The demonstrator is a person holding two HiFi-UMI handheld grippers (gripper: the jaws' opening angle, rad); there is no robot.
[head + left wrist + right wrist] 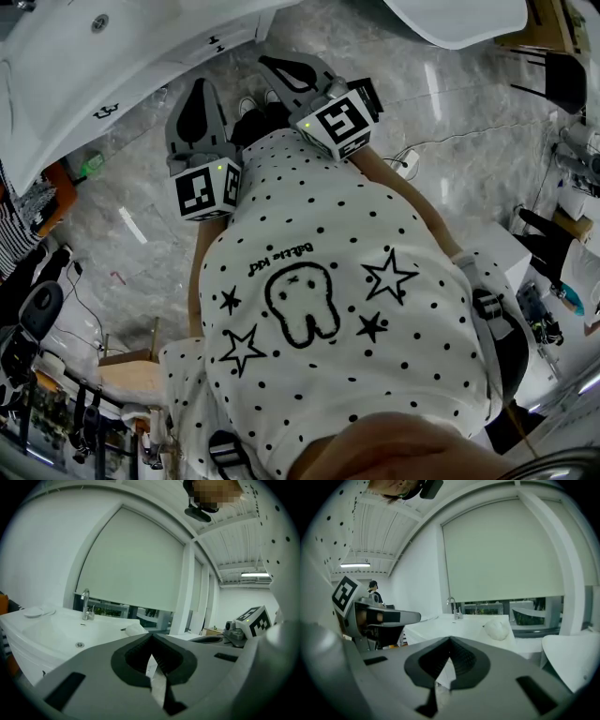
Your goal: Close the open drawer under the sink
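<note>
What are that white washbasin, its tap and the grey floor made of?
The white washbasin looks like glazed ceramic or acrylic: smooth, glossy, seamless. The curved silver tap seems chromed metal, mirror-bright. The grey floor appears polished marble or marble-look tile: pale veining, light glints.

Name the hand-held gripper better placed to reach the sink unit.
Left, probably: the left hand-held gripper, shut and empty, sees the sink closer than the right hand-held gripper does.

L gripper [199, 94] & R gripper [281, 67] both closed, empty (side by side at chest), tilted slightly down
</note>
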